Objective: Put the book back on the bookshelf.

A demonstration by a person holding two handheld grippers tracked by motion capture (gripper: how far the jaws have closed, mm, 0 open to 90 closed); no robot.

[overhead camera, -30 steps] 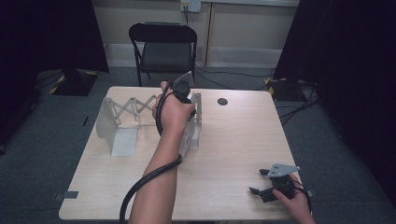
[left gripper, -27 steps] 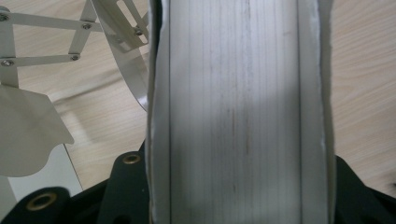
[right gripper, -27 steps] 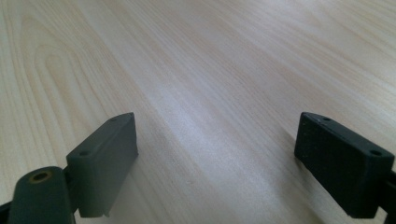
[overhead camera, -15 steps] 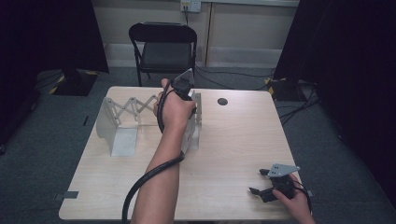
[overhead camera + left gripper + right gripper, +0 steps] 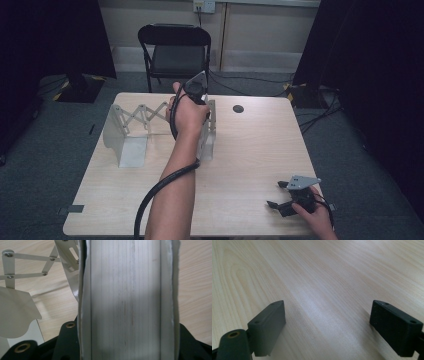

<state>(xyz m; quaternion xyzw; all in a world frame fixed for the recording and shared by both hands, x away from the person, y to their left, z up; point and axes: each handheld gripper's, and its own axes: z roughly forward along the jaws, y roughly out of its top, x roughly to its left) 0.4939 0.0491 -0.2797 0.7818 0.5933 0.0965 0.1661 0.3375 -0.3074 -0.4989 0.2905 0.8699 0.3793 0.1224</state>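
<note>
A metal scissor rack stands on the wooden table, with a bent left end plate, a lattice and an upright right end plate. My left gripper comes down on the top of the right end plate and is shut on it. In the left gripper view the pale plate fills the gap between the black jaws of my left gripper, with the lattice to the left. My right gripper rests near the front right corner, open, with bare wood between the jaws.
A small black round disc lies on the table to the right of the rack. A black folding chair stands behind the far edge. Cables run over the floor at the right, and the left gripper's cable hangs along the forearm.
The left hand and its gripper have shifted slightly toward the far side of the table while gripping the end plate. The right gripper has stayed put.
</note>
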